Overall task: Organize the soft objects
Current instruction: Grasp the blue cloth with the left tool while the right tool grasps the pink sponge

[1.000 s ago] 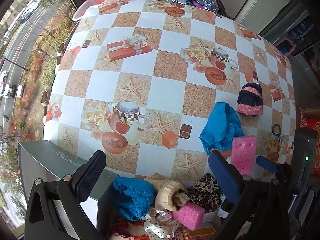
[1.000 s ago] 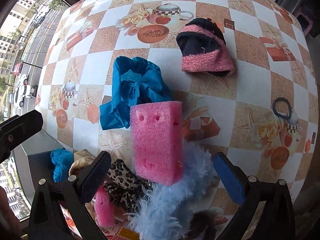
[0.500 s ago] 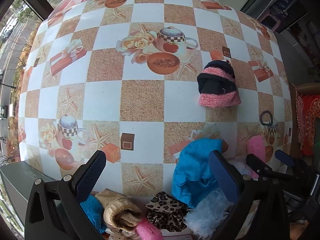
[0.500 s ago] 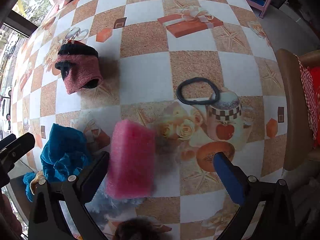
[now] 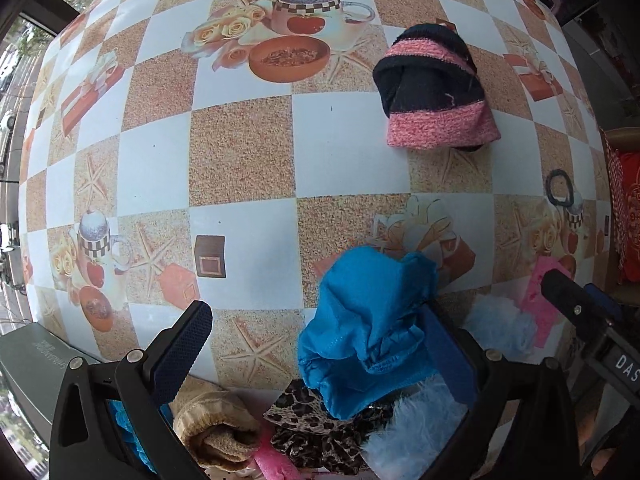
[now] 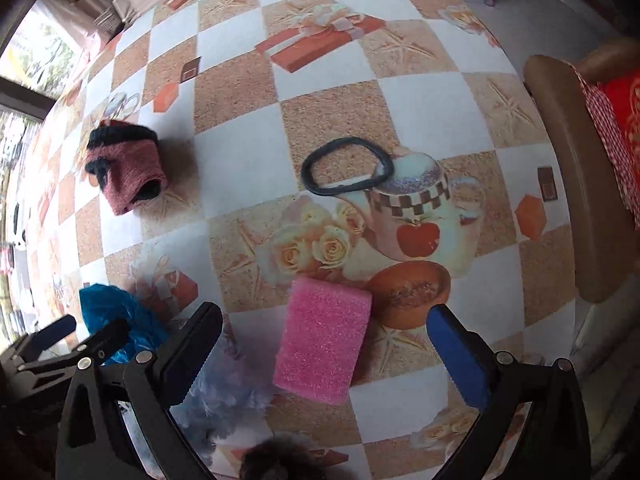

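My left gripper [image 5: 320, 344] is open over the table's near edge, and a crumpled blue cloth [image 5: 368, 320] lies between its fingers, against the right one. My right gripper [image 6: 324, 340] is open with a pink sponge [image 6: 324, 344] lying flat on the table between its fingers, touching neither. A black and pink knit hat [image 5: 434, 92] lies farther back; it also shows in the right wrist view [image 6: 124, 164]. A black hair band [image 6: 346, 166] lies beyond the sponge. Light blue fluff [image 6: 224, 392] lies left of the sponge.
At the near edge below the left gripper lie a leopard-print cloth [image 5: 316, 424], a tan rolled sock [image 5: 216, 432], another pink sponge [image 5: 272, 460] and a grey box [image 5: 36, 364]. A brown chair [image 6: 576, 184] with a red cushion stands right of the checkered tablecloth [image 6: 236, 168].
Both grippers swung to the right across the table. The pink sponge, earlier upright against the fluff, now lies flat on the table between the right fingers. The blue cloth now sits at the left gripper.
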`<state>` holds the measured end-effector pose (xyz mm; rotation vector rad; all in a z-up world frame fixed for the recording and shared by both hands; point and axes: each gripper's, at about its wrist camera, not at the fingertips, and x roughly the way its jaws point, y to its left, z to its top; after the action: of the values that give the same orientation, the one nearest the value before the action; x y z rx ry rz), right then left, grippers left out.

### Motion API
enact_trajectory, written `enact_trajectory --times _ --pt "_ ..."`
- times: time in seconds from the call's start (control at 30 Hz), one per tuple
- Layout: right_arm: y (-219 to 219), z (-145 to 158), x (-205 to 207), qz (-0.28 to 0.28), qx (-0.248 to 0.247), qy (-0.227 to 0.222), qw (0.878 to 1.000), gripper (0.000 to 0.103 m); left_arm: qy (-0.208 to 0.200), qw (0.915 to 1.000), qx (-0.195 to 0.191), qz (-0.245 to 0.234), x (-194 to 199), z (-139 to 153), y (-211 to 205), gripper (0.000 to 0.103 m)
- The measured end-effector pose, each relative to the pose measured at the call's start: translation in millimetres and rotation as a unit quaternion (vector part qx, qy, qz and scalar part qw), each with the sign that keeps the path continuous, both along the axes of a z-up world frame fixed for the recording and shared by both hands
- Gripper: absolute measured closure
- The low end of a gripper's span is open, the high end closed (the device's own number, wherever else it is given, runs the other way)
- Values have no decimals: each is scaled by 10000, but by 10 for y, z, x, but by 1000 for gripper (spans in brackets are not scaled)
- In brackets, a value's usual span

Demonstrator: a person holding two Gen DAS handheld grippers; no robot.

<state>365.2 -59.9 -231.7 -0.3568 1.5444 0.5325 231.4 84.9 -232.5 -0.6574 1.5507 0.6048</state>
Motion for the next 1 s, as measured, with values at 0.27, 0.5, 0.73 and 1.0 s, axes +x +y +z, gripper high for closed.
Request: enact_trajectory --times 0.27,0.5,0.73,1.0 --pt "-126 -247 -4 -396 -89 384 9984 0 154 9998 -129 -61 96 -159 -14 3" --pt "-234 -257 70 -364 -118 232 9990 24 -64 9990 -426 -120 136 -215 58 21" --pt "-362 -155 159 139 -22 247 9996 56 -567 9972 -422 -259 186 -16 44 73" --pt "-736 167 169 42 488 295 9984 56 -848 9962 14 -176 -11 442 159 73"
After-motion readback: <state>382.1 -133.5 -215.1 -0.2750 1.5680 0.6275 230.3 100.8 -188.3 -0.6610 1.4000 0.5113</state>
